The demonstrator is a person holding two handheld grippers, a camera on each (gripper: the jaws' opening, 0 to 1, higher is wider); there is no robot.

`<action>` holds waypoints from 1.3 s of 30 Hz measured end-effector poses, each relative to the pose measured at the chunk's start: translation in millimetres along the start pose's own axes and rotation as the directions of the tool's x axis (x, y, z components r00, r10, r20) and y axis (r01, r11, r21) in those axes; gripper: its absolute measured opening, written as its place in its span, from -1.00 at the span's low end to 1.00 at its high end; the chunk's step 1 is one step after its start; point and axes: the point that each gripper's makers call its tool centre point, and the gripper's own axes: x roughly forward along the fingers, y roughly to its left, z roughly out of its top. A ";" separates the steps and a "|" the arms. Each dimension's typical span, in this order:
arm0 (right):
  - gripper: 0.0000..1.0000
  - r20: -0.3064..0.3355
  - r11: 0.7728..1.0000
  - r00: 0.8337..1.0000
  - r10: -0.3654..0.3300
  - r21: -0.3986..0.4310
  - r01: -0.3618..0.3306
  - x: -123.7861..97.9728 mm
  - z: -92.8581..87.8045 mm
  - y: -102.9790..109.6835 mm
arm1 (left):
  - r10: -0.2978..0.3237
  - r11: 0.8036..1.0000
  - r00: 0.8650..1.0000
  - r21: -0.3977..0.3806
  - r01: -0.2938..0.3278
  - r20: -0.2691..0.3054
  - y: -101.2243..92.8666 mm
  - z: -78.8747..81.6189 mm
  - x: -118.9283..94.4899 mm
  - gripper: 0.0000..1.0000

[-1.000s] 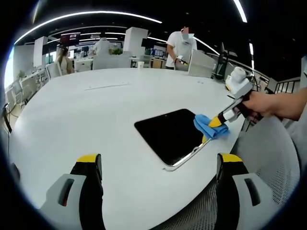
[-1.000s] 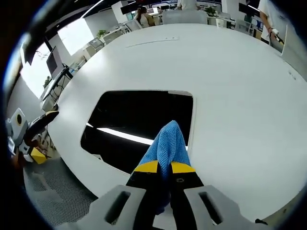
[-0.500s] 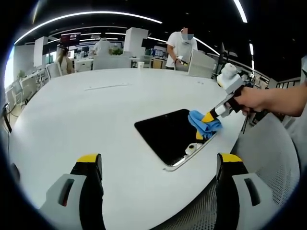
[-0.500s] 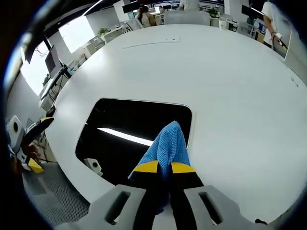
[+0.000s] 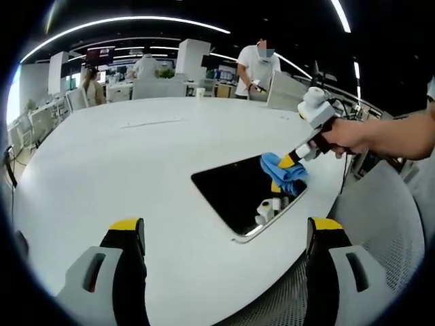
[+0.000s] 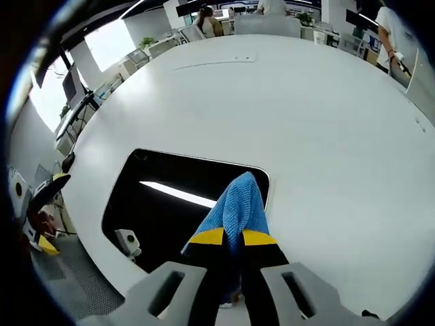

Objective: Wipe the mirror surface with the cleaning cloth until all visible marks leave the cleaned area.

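A big white round table sits in a large office room. Far behind it a person in a white shirt stands near a white chair. Another person is at the back left. Long bright lights curve across the dark ceiling. A grey mesh chair is close by the table's edge.
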 end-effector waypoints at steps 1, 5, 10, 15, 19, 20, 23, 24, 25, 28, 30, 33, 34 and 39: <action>-0.95 0.001 1.000 1.000 0.000 -0.001 0.000 0.7 1.4 -0.6 | 0.000 1.000 1.000 -0.001 0.000 0.001 0.0 0.1 0.0 0.95; -0.95 0.001 1.000 1.000 -0.009 -0.022 0.009 4.2 8.7 -2.2 | 0.003 1.000 1.000 -0.003 -0.003 0.002 0.5 0.4 -0.4 0.95; -0.95 0.001 0.999 1.000 -0.011 -0.034 0.011 8.0 16.9 -6.0 | 0.005 1.000 1.000 -0.004 -0.005 -0.001 1.5 -0.3 -0.5 0.95; -0.95 0.003 0.999 1.000 -0.016 -0.037 0.016 12.0 25.1 -9.5 | 0.006 1.000 1.000 -0.005 -0.006 -0.006 1.4 -0.9 -0.8 0.94; -0.95 0.005 0.999 1.000 -0.023 -0.042 0.023 14.5 30.0 -11.7 | 0.008 1.000 1.000 -0.004 -0.008 -0.006 2.4 -1.2 -0.3 0.94; -0.95 0.005 0.999 1.000 -0.024 -0.045 0.024 15.3 31.5 -12.7 | 0.009 1.000 1.000 -0.004 -0.009 -0.004 2.9 -1.0 -0.2 0.94; -0.95 -0.002 0.999 1.000 -0.025 -0.035 0.025 16.8 34.1 -14.2 | 0.011 1.000 1.000 -0.006 -0.011 -0.003 4.0 -1.0 0.2 0.94; -0.95 -0.001 0.999 1.000 -0.023 -0.032 0.023 17.1 34.7 -14.7 | 0.010 1.000 1.000 -0.004 -0.010 -0.004 4.0 -1.3 0.5 0.94; -0.95 0.000 0.999 1.000 -0.023 -0.030 0.023 16.7 34.8 -14.4 | 0.009 1.000 1.000 -0.002 -0.009 -0.004 3.9 -1.4 0.6 0.94; -0.95 0.001 0.999 1.000 -0.023 -0.026 0.023 17.5 34.5 -15.0 | 0.010 1.000 1.000 -0.003 -0.010 -0.003 5.0 -1.8 1.0 0.94; -0.95 0.006 0.999 1.000 -0.023 -0.028 0.023 15.7 33.7 -13.4 | 0.012 1.000 1.000 -0.002 -0.012 0.000 5.6 -1.3 0.9 0.94; -0.95 0.011 0.999 1.000 -0.019 -0.027 0.020 16.4 34.1 -14.2 | 0.015 1.000 1.000 -0.003 -0.015 0.001 6.4 -1.3 0.8 0.94; -0.95 0.010 0.999 1.000 -0.019 -0.028 0.020 16.6 34.2 -14.3 | 0.015 1.000 1.000 -0.001 -0.015 0.000 6.4 -1.6 0.9 0.94; -0.95 0.020 0.999 0.999 -0.026 -0.034 0.027 6.7 35.7 -17.5 | 0.018 1.000 1.000 0.003 -0.018 -0.005 7.0 -2.5 1.3 0.94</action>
